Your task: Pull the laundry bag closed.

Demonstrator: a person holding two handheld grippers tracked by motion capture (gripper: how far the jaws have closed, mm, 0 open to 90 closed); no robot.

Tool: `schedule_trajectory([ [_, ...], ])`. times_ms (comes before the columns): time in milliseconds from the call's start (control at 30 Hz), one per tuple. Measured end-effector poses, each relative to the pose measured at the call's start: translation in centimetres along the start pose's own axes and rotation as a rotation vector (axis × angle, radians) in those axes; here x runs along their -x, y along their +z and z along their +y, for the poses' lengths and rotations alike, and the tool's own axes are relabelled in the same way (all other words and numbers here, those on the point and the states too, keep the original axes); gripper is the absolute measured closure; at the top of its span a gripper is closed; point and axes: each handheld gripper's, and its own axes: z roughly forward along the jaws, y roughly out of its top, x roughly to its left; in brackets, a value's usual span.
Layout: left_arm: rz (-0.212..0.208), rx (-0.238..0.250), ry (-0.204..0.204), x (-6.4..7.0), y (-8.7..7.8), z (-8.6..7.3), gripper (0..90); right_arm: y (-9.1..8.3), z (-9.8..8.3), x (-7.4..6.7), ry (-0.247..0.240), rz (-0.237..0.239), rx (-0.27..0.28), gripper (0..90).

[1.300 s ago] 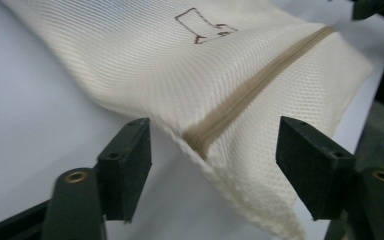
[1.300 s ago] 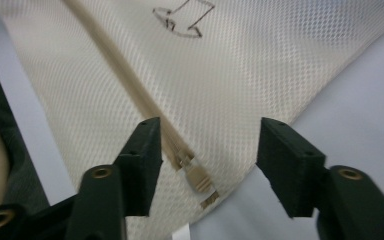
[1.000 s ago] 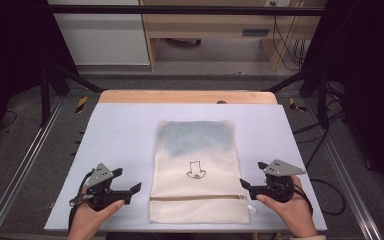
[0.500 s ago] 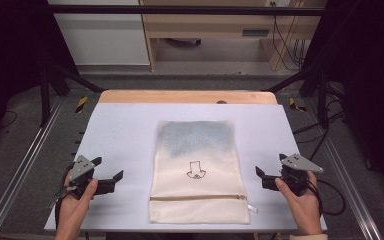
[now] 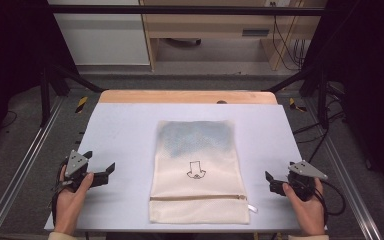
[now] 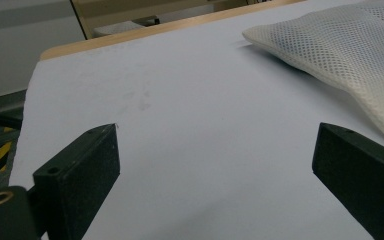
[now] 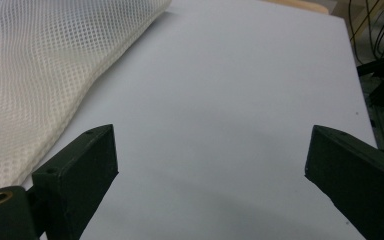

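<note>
Both grippers — left gripper [image 5: 111, 168], right gripper [image 5: 268, 177] — have drawn outward from the mesh bag [image 5: 198, 170], jaws wide and empty: bag released, zipped.

Even overhead light falls bright on the table [image 5: 125, 130]; around it the room sinks into near-black. Shadows under the mesh bag [image 5: 197, 170] are soft and faint. No glare. Slight softness overall; close-up jaws look mildly blurred.

The hand-held gripper [image 7: 210, 165] gapes empty over the white table [image 7: 240, 100], mesh bag [image 7: 35, 75] beside.
</note>
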Motion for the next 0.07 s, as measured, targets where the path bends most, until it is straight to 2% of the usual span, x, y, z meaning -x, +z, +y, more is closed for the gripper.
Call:
schedule_trajectory([
  [67,-0.007,0.004,-0.018,-0.04,0.23,-0.02,4.8,0.04,-0.07,0.01,-0.014,-0.013,0.005,7.4],
])
